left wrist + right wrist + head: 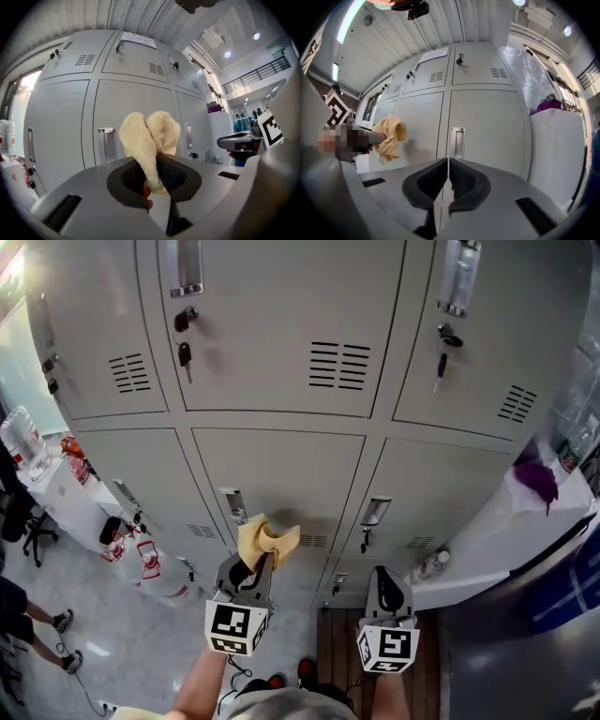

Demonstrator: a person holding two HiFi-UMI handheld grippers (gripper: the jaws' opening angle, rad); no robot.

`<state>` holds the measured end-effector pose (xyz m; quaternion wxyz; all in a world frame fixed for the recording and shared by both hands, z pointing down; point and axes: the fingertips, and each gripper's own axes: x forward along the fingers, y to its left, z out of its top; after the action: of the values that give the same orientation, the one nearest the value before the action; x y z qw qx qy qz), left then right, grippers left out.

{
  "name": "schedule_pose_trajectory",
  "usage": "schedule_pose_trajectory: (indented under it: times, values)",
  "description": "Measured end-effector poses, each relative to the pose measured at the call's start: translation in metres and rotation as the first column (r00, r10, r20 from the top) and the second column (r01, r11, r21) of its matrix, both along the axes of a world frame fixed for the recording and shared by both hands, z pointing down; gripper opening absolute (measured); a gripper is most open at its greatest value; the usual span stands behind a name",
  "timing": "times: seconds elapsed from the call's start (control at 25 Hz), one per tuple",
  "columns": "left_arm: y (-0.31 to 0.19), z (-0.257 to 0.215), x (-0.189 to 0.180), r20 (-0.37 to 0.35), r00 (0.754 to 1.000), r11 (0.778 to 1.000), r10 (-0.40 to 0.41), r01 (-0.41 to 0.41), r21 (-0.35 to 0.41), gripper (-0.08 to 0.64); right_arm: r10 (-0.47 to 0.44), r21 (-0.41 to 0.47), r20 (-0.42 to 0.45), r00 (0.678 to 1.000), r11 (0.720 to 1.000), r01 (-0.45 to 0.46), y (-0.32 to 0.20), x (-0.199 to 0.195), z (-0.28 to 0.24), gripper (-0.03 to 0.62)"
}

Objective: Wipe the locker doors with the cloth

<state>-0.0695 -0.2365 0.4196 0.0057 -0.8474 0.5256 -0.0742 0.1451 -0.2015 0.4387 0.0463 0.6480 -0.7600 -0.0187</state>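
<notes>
Yellow terry cloth [150, 140] sits pinched between the jaws of my left gripper [255, 570]. The pads are closed on its lower end, and the rest stands up past the tips in two soft lobes. I hold that gripper out ahead of me on my bare left forearm [199, 679], jaws aimed at the grey locker doors [281, 474]. The cloth is raised in front of the middle door of the lower row, just right of its recessed metal handle [234, 504] and near the vent slots [314, 541]. Whether the cloth touches the door's face I cannot tell; in my right gripper view it throws a shadow on the panel close beside it. My right gripper [386, 579] is held beside the left one, a little to the right and apart from it. It is also pointed at the lockers, with my right forearm [389, 695] behind it. Its jaws are drawn together with only a thin slit between the pads and nothing in them. Keys [185, 357] hang from the locks of the upper doors.
</notes>
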Motion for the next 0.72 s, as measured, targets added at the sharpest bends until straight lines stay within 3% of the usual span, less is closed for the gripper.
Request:
schedule_pose_trajectory:
  times: [0.28,0.72]
  values:
    - [0.002,0.023,0.041,-0.011,0.995,0.994,0.095,-0.096,-0.053,0.077,0.066,-0.051,0.009,0.998,0.997,-0.066,0.012,0.021,0.018,0.025]
    - [-0.008,0.065,0.104,0.004,0.974,0.965,0.228,-0.225,-0.135,0.077,0.182,-0.111,0.01,0.983,0.977,-0.18,0.019,0.07,0.048,0.025]
